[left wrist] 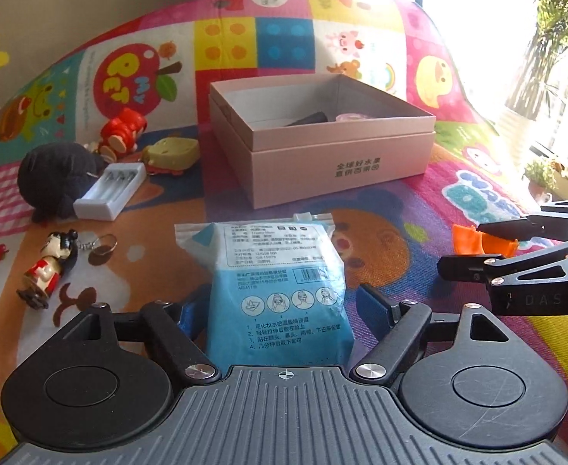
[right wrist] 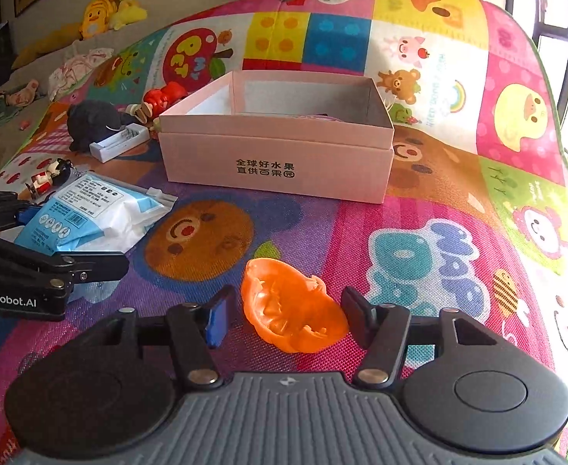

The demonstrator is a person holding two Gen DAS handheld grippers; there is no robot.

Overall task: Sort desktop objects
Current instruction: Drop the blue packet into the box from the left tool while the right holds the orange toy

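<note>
Two claws sit low over the colourful cartoon-print play mat (right wrist: 458, 201), each straddling one item, probably so both can be gripped together. Left claw (left wrist: 280, 310): jaws spread wide, with the blue-and-white plastic sachet pack (left wrist: 280, 283) lying flat between its blue-padded fingers (left wrist: 185, 316); whether the pads touch the pack cannot be told, and nothing is lifted. Left of and beyond this claw lie a small doll keychain in a red dress (left wrist: 47, 267), a white plastic battery holder (left wrist: 109, 190), a black plush toy (left wrist: 55, 178), a red toy figure (left wrist: 123, 131) and a yellow cheese-shaped toy (left wrist: 173, 153), all unsorted. Straight ahead of both claws stands the open pink cardboard box (right wrist: 276, 162), evidently the collecting bin, since a dark object (left wrist: 309, 118) and a pink round object (left wrist: 351, 117) lie inside. Right claw (right wrist: 284, 319): jaws likewise wide apart, bracketing the crumpled orange plastic shell (right wrist: 291, 310), which rests on the mat between the fingers, ungripped.
</note>
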